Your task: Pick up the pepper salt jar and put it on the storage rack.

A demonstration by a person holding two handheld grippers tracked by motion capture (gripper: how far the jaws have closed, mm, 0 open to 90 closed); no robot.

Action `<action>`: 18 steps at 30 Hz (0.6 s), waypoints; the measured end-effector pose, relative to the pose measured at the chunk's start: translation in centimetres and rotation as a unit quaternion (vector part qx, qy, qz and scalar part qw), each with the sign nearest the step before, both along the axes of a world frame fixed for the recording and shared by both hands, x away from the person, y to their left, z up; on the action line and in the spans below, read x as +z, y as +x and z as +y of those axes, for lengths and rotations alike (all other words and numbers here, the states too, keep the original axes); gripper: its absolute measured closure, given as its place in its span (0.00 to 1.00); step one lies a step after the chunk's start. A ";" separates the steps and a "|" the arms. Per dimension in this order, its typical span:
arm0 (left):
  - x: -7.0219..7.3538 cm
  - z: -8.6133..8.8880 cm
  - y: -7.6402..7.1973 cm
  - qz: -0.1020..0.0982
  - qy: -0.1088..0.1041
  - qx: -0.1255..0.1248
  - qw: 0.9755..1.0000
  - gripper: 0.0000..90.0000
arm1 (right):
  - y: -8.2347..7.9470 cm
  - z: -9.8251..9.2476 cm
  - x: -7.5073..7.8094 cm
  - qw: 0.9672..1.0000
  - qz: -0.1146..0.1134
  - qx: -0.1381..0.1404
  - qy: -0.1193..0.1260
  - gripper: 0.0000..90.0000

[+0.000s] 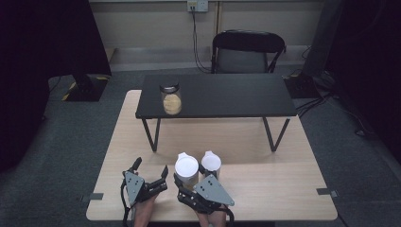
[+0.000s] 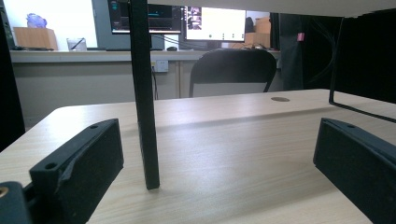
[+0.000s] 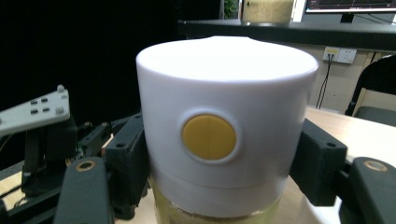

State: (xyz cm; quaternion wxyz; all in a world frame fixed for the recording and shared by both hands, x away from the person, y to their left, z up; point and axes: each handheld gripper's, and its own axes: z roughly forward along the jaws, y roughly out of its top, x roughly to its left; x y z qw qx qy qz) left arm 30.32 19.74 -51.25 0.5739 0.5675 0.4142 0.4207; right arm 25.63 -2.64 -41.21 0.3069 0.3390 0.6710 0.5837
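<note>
No writing is showing on the white-lidded clear jar (image 3: 224,140), only a round yellow button. The right claw (image 1: 189,182) is gripping it near the light wooden tabletop's (image 1: 274,189) front edge; the left claw (image 1: 150,169) is standing wide open, holding nothing.

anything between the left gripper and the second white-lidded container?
Yes. The right gripper is shut on the nearer white-lidded container, and both sit between the open left gripper and the second white-lidded container to their right.
</note>
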 end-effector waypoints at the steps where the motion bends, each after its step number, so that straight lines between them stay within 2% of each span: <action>1: 0.0 0.0 0.0 0.000 0.000 0.000 1.000 0.01 | 0.1 0.0 0.2 1.000 -0.002 0.001 -0.001 0.34; 18: 0.0 0.0 0.0 0.000 -0.001 0.001 1.000 0.01 | 1.3 -0.1 3.1 1.000 -0.004 0.004 -0.007 0.34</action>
